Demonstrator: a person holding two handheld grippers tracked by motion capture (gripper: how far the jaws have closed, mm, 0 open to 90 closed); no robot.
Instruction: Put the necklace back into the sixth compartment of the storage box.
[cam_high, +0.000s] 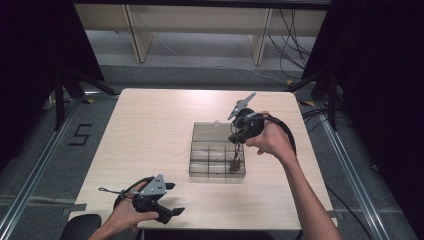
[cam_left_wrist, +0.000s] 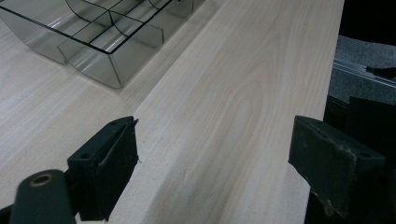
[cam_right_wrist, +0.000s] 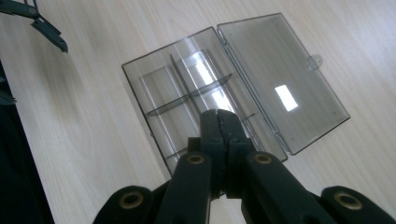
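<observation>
**Right hand-held gripper poised over the near-right compartment of the organiser box**

We're looking at the clear smoky plastic compartment box (cam_high: 217, 159), sitting right of centre on the pale wooden surface (cam_high: 150, 135), its hinged lid (cam_high: 214, 131) thrown open and lying flat on the far side. In the high view the box's long compartments run left to right across the surface, stacked front to back.

The right hand-held gripper (cam_high: 235, 161) is the one in play. Its jaws are pressed together, tips down, right over the box's near-right corner. In the high view we catch something small and brownish at the tips, but we can't tell what it is, or whether it is pinched or already lying in the compartment. From the right gripper view, the closed right hand-held gripper (cam_right_wrist: 218, 122) points straight into the divided tray (cam_right_wrist: 187, 100), with the lid (cam_right_wrist: 280, 79) off to the side.

So the key relation is plain: the box lies directly beneath the right tips, and any next move there is essentially vertical.

The left hand-held gripper (cam_high: 167, 198) waits at the near-left edge, jaws spread wide and empty, well apart from the box. In its own view the box corner (cam_left_wrist: 100, 44) sits ahead and to the left.
</observation>
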